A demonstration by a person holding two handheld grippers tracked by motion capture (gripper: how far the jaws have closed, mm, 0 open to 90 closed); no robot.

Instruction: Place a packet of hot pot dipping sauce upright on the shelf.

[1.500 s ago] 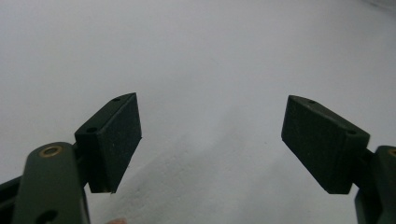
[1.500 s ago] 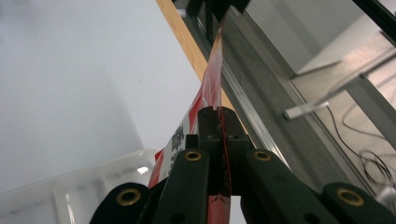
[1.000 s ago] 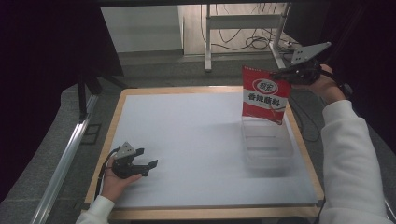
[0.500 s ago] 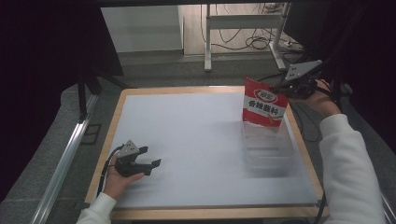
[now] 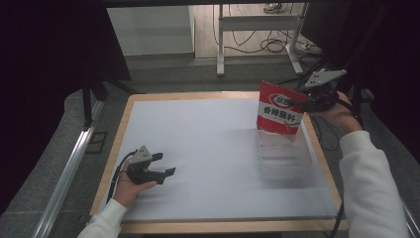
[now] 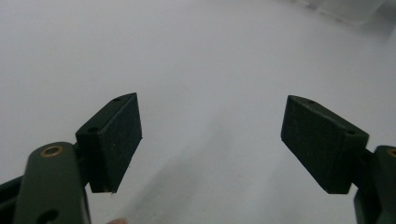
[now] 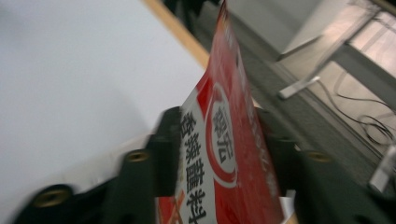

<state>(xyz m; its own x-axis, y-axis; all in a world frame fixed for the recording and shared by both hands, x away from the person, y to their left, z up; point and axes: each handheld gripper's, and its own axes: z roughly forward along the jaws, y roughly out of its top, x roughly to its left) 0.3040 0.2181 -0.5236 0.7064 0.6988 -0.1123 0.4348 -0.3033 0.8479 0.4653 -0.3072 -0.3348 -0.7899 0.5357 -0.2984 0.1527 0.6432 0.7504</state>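
1. The red printed foil seasoning packet stands upright in the far end of the clear plastic bin on the white worktop.
2. The right hand-held gripper has just been opening, the packet between its jaws; whether the pads press it I cannot tell. Back straight off so the packet stays upright.
3. The left hand-held gripper rests released.

Probably lab: white test table, floor cables, metal frame.
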